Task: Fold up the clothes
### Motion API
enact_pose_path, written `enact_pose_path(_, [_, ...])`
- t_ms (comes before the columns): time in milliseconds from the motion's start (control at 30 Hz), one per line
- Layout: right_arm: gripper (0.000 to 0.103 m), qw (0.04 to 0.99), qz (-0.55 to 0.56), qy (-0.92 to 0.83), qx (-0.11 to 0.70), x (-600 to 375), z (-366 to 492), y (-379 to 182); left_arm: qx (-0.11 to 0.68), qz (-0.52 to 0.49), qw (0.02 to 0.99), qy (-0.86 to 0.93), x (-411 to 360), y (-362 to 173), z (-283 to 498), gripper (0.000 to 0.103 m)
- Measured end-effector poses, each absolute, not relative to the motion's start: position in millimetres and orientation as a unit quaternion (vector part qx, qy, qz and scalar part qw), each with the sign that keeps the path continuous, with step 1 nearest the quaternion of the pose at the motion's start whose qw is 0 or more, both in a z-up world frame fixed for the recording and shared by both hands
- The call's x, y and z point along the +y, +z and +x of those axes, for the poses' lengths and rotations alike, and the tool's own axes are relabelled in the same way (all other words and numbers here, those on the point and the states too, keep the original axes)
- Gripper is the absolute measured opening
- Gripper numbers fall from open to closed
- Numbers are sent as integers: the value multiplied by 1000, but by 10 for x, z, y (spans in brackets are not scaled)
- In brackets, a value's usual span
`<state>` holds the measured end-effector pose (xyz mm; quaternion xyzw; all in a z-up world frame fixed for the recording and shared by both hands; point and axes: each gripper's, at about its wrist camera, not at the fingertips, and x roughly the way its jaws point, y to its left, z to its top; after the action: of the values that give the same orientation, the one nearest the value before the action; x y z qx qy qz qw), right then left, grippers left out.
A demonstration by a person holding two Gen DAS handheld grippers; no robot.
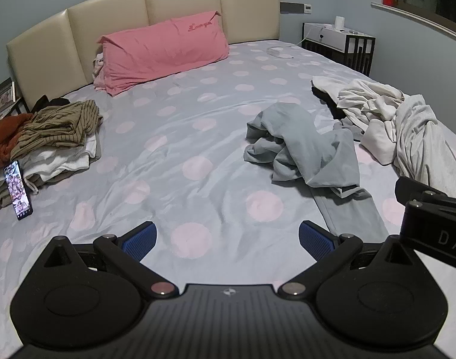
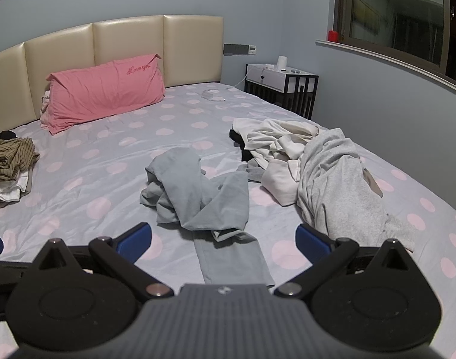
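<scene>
Left wrist view: left gripper (image 1: pixel 227 240) hovering low over bare polka-dot bedsheet (image 1: pixel 174 137), jaws spread wide with nothing between the blue pads (image 1: pixel 139 240); probably parked there because the middle of the bed serves as the folding space; part of the right gripper's frame (image 1: pixel 434 224) visible at the right edge, so both tools close together at the near side.

Right wrist view: right gripper (image 2: pixel 223 243) likewise spread and empty, aimed straight along the flat leg of the grey-blue garment (image 2: pixel 198 191); garment crumpled in a heap mid-bed, one leg running back toward the gripper, likely pulled apart from the rest as the next piece for folding; leg end directly below the open jaws, apparently not yet touched.

Unsorted pile (image 2: pixel 317 167) of white and light grey clothes on the right side, just beside the garment; folded stack (image 1: pixel 54 137) on the far left, well apart, seemingly kept separate as finished work; phone (image 1: pixel 18 190) propped against that stack; pink pillow (image 1: pixel 165 51) against the headboard (image 1: pixel 108 21).

Likely next: pinching the leg end, spreading the garment flat.
</scene>
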<state>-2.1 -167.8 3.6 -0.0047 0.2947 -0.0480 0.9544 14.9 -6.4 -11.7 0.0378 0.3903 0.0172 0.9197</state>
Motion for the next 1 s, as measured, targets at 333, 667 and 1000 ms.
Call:
enact_pose_path(333, [103, 953, 1, -49, 300, -1814, 238, -81, 399, 48, 916, 0, -112, -313, 387, 103])
enact_pose_path(667, [102, 948, 8, -23, 317, -2013, 640, -365, 414, 32, 909, -26, -48, -671, 899, 102])
enact_pose_path(1000, [95, 936, -7, -12, 351, -2064, 1344, -778, 431, 2, 899, -73, -70, -922, 1506, 100])
